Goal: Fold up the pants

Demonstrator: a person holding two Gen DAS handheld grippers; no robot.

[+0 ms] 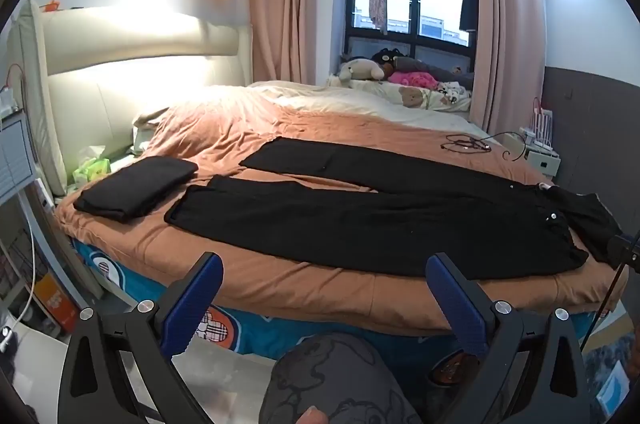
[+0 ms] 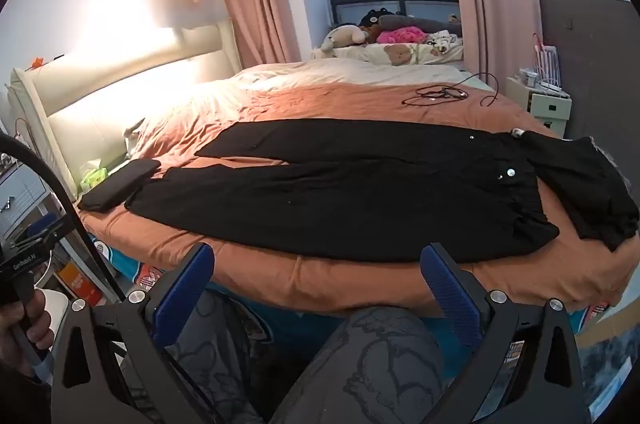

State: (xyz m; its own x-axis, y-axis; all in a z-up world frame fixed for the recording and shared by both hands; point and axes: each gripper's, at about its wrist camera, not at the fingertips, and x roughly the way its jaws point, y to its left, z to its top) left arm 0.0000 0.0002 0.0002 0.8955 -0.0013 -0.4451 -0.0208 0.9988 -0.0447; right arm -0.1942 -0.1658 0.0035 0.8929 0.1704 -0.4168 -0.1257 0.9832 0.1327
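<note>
Black pants [image 1: 360,220] lie spread flat on the orange bedcover [image 1: 304,288], legs pointing left and waist at the right; they also show in the right wrist view [image 2: 340,200]. My left gripper [image 1: 324,272] is open and empty, held off the bed's near edge, short of the pants. My right gripper [image 2: 318,264] is open and empty too, in front of the near edge below the pants' seat. A folded black garment [image 1: 138,186] lies at the left by the leg ends, and it shows in the right wrist view [image 2: 120,188] as well.
Another loose black garment [image 2: 580,184] lies by the waist at the right. Cables [image 2: 440,94] lie on the far side of the bed. A padded headboard [image 1: 120,72] stands at the left, a nightstand [image 2: 540,104] at the far right. My knees [image 2: 372,364] are below the grippers.
</note>
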